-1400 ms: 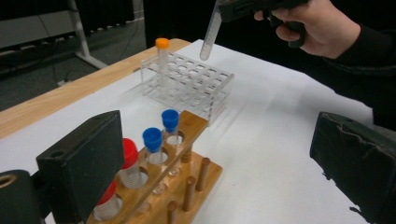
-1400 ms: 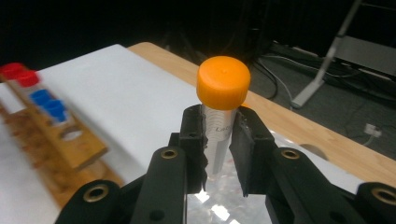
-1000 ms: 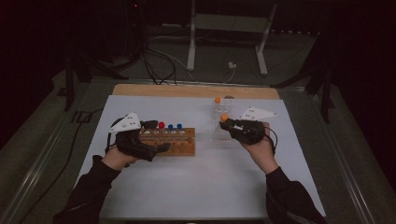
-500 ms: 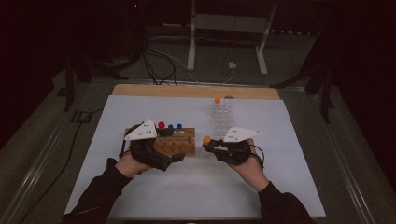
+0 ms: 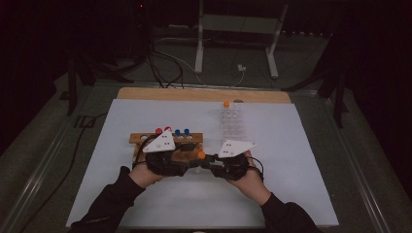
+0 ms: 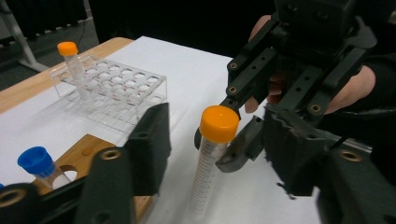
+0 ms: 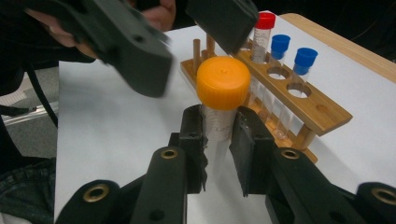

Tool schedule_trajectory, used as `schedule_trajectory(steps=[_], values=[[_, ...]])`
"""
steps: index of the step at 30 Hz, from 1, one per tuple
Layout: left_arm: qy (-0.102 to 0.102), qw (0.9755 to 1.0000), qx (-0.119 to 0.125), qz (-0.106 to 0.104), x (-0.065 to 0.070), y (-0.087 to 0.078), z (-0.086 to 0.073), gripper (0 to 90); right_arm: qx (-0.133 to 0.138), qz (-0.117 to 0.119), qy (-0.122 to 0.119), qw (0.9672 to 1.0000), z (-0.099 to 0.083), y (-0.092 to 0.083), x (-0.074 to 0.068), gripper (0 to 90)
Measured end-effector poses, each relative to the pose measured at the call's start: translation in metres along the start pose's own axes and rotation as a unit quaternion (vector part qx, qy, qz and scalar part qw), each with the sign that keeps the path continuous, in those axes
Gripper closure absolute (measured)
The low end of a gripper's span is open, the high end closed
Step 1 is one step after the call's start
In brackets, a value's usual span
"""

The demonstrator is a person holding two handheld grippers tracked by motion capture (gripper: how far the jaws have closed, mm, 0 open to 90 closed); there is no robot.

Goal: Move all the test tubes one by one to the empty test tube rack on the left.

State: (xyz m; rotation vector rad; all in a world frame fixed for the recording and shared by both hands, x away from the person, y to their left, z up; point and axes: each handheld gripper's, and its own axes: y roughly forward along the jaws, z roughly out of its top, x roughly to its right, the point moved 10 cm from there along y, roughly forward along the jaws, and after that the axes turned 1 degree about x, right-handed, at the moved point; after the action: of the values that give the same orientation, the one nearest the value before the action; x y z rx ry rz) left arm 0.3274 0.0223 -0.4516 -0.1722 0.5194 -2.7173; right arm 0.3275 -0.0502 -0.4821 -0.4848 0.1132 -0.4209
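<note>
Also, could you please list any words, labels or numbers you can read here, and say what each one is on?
No text reads clearly.
Orange-capped tube in the right gripper: faint writing below the cap, too blurred to read.
Same tube, left gripper view: graduation marks, figures too small to read.

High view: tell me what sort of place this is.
Probably a lab-style recording bench in a dark room: a white-covered table, a wooden tube rack with capped tubes, a clear plastic rack, and cables and a stand on the floor behind.
</note>
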Motion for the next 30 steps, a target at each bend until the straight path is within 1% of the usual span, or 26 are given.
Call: schedule_trajectory(steps=[1, 2, 4, 7, 9, 13, 15, 16, 17, 19, 22, 24, 26, 30], values=[[0.004, 1.0, -0.001, 0.0, 0.0, 0.001, 0.0, 51.6, 0.0, 0.001, 0.0, 1.0, 0.0, 0.0, 0.0, 75.4], [0.005, 1.0, -0.002, -0.001, 0.0, 0.002, -0.001, 53.8, 0.0, 0.002, -0.002, 1.0, 0.001, 0.0, -0.001, 75.3], [0.013, 0.9999, -0.005, 0.001, 0.0, 0.003, -0.002, 57.8, 0.001, 0.004, -0.002, 1.0, 0.001, 0.001, -0.002, 75.3], [0.016, 0.9998, -0.006, -0.004, 0.002, 0.006, -0.002, 62.8, 0.0, 0.004, -0.002, 1.0, 0.003, 0.002, -0.003, 75.3], [0.019, 0.9997, -0.009, -0.009, 0.002, 0.006, -0.003, 68.9, -0.001, 0.006, -0.004, 1.0, 0.003, 0.003, -0.004, 75.3], [0.029, 0.9995, -0.011, -0.001, 0.0, 0.005, -0.004, 71.5, -0.001, 0.005, -0.001, 1.0, 0.002, 0.005, -0.004, 75.2], [0.023, 0.9997, -0.009, 0.0, -0.002, 0.002, -0.002, 71.7, 0.002, 0.003, 0.0, 1.0, 0.003, 0.005, -0.003, 74.1], [0.022, 0.9997, -0.008, 0.002, -0.003, 0.0, -0.001, 71.8, 0.003, 0.004, 0.004, 1.0, 0.004, 0.005, -0.003, 71.1], [0.025, 0.9996, -0.008, 0.009, -0.006, -0.002, 0.0, 71.8, 0.005, 0.004, 0.006, 1.0, 0.004, 0.005, -0.003, 67.1], [0.024, 0.9996, -0.004, 0.016, -0.01, -0.009, 0.003, 71.9, 0.007, -0.004, 0.008, 0.9999, 0.005, 0.003, 0.0, 59.5], [0.024, 0.999, 0.004, 0.039, -0.02, -0.022, 0.008, 71.9, 0.016, -0.01, 0.016, 0.9997, 0.005, -0.002, 0.005, 52.2], [0.018, 0.9984, 0.013, 0.052, -0.028, -0.031, 0.013, 71.9, 0.023, -0.018, 0.019, 0.9994, 0.006, -0.005, 0.009, 48.3], [0.018, 0.997, 0.017, 0.073, -0.037, -0.041, 0.015, 71.9, 0.029, -0.024, 0.022, 0.999, 0.008, -0.008, 0.011, 40.2], [0.012, 0.9943, 0.025, 0.102, -0.052, -0.06, 0.019, 71.9, 0.039, -0.034, 0.029, 0.9982, 0.012, -0.012, 0.015, 24.0]])
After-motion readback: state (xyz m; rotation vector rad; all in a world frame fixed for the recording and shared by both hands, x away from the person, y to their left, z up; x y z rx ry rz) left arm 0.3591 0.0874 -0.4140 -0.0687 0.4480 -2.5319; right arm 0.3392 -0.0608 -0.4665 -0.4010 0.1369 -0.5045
